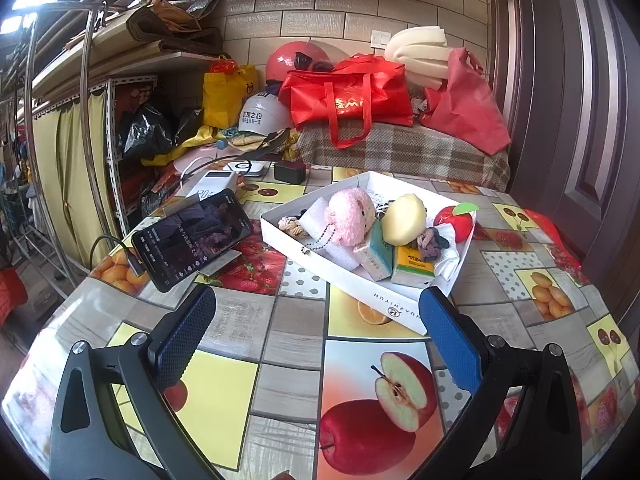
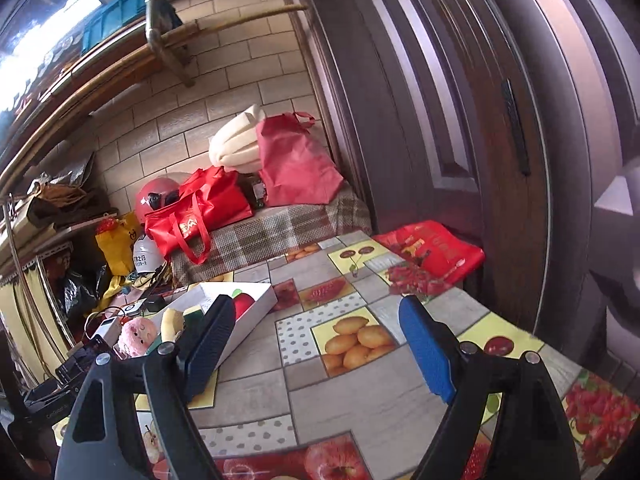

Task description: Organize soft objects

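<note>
A white box (image 1: 352,284) on the table holds a pink plush toy (image 1: 352,212), a yellow foam lemon (image 1: 404,220), a red apple toy (image 1: 456,220), white foam pieces (image 1: 316,218), small packets (image 1: 412,266) and knotted rope pieces (image 1: 430,242). My left gripper (image 1: 316,308) is open and empty, just in front of the box. My right gripper (image 2: 316,316) is open and empty over the table, right of the box (image 2: 260,308). The plush (image 2: 138,334) and lemon (image 2: 172,322) show there too.
A phone (image 1: 192,240) leans on a stand left of the box, with a power bank (image 1: 212,188) and cables behind. A red bag (image 2: 432,248) lies at the table's far right edge by a brown door (image 2: 480,120). Bags and helmets pile on a bench (image 1: 400,148) behind.
</note>
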`<move>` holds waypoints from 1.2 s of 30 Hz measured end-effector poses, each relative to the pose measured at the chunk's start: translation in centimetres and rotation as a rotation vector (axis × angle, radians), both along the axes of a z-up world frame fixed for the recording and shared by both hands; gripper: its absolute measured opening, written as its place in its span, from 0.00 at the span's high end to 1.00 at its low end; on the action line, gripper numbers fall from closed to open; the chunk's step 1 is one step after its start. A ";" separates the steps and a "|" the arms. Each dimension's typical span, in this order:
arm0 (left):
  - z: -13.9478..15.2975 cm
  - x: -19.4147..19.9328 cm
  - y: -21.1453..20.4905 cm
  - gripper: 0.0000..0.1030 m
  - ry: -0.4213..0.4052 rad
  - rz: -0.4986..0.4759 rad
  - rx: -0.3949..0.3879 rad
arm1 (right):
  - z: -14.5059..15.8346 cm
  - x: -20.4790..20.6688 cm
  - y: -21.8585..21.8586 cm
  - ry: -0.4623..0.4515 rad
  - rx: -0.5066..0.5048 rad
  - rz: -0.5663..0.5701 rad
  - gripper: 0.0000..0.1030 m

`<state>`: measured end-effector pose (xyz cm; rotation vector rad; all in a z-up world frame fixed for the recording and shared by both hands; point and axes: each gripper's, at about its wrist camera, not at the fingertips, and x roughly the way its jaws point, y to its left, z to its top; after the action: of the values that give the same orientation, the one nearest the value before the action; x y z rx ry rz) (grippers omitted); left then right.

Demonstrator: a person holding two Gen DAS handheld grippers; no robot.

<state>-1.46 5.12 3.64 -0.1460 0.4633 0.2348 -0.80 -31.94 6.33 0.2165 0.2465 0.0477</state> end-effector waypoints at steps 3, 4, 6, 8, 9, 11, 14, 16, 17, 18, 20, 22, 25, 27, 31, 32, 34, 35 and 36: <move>2.2 -2.0 -1.3 0.00 -0.040 -0.048 0.042 | -0.5 -1.4 -0.4 -0.026 -0.015 -0.018 0.18; 2.8 -2.7 -1.8 0.00 -0.050 -0.051 0.061 | -0.5 -1.7 -0.2 -0.040 -0.041 -0.022 0.17; 3.4 -3.5 -2.7 0.00 -0.047 -0.040 0.094 | -0.6 -2.2 0.3 -0.057 -0.100 -0.035 0.16; 3.3 -3.7 -3.4 0.00 -0.017 -0.038 0.105 | -1.0 -2.3 0.7 -0.048 -0.127 -0.035 0.16; 3.0 -3.5 -3.7 0.00 0.005 -0.044 0.105 | -1.2 -2.3 0.9 -0.042 -0.125 -0.020 0.16; 2.1 -3.1 -4.2 0.00 0.043 -0.061 0.107 | -1.8 -2.3 1.3 -0.031 -0.126 0.008 0.16; 1.0 -2.3 -4.4 0.00 0.090 -0.029 0.136 | -2.6 -2.1 2.4 -0.020 -0.153 0.034 0.16; 0.7 -2.1 -4.4 0.00 0.107 -0.018 0.142 | -3.0 -2.0 2.9 -0.008 -0.158 0.059 0.16; 0.6 -2.1 -4.3 0.00 0.110 -0.017 0.136 | -3.1 -1.9 3.1 -0.002 -0.158 0.070 0.16; 0.6 -2.1 -4.2 0.00 0.109 -0.012 0.131 | -3.2 -2.0 3.3 0.003 -0.158 0.079 0.16; 0.7 -2.2 -4.1 0.00 0.103 -0.001 0.132 | -3.2 -2.0 3.5 0.004 -0.161 0.092 0.16; 0.7 -2.1 -4.0 0.00 0.100 -0.003 0.133 | -3.0 -2.3 3.6 -0.007 -0.168 0.097 0.16; 0.7 -2.1 -4.0 0.00 0.100 -0.006 0.130 | -2.6 -3.0 3.9 -0.040 -0.189 0.100 0.16; 0.7 -2.1 -4.0 0.00 0.103 -0.024 0.115 | -2.3 -3.2 4.2 -0.059 -0.201 0.104 0.16; 0.2 -1.5 -3.8 0.00 0.135 -0.023 0.096 | -2.5 -3.3 4.6 -0.072 -0.215 0.135 0.16; 0.0 -1.4 -3.7 0.00 0.143 -0.023 0.087 | -2.6 -3.1 4.7 -0.066 -0.217 0.139 0.16; -0.2 -1.2 -3.4 0.00 0.156 -0.023 0.072 | -2.8 -2.9 4.8 -0.054 -0.216 0.143 0.16; -0.3 -1.1 -3.4 0.00 0.159 -0.021 0.070 | -2.9 -2.8 4.8 -0.050 -0.214 0.145 0.16; -0.4 -1.1 -3.3 0.00 0.159 -0.017 0.071 | -3.0 -2.7 4.8 -0.047 -0.211 0.147 0.16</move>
<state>-2.59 1.82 3.28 -0.0541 0.6128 0.2465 -3.55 -27.13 3.38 -0.0126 0.2188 0.1713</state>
